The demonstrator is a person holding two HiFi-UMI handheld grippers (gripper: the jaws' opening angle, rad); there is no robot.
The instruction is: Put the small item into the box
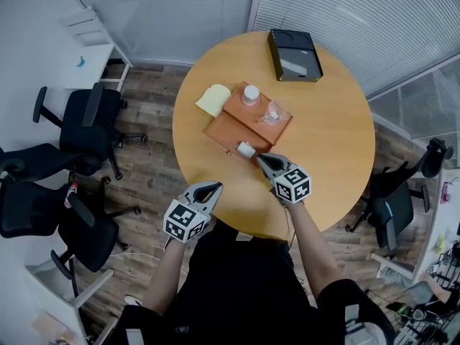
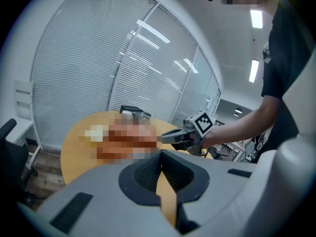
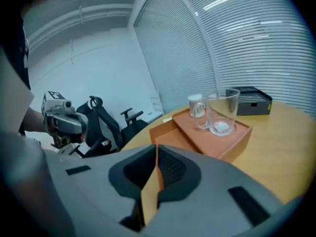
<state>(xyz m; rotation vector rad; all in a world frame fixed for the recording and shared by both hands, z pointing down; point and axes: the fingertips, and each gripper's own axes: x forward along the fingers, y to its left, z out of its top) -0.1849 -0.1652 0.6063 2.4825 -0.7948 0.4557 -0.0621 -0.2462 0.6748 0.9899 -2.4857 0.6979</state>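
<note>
The orange box (image 1: 228,131) lies open on the round table (image 1: 338,157), its raised half (image 3: 217,132) bearing a clear glass (image 1: 275,113) and a white jar (image 1: 250,94). A small white item (image 1: 245,148) rests on the box's lower half, by its near edge. My right gripper (image 1: 261,159) hovers just right of that item with its jaws shut and nothing between them (image 3: 156,150). Off the table's near-left edge, my left gripper (image 1: 210,190) points toward the box, also shut and empty (image 2: 161,155). The box is blurred over in the left gripper view.
A yellow cloth (image 1: 213,100) lies left of the box. A black case (image 1: 295,54) stands at the table's far side. Black office chairs (image 1: 86,131) crowd the floor at left, another chair (image 1: 395,207) at right. Blinds cover the glass walls.
</note>
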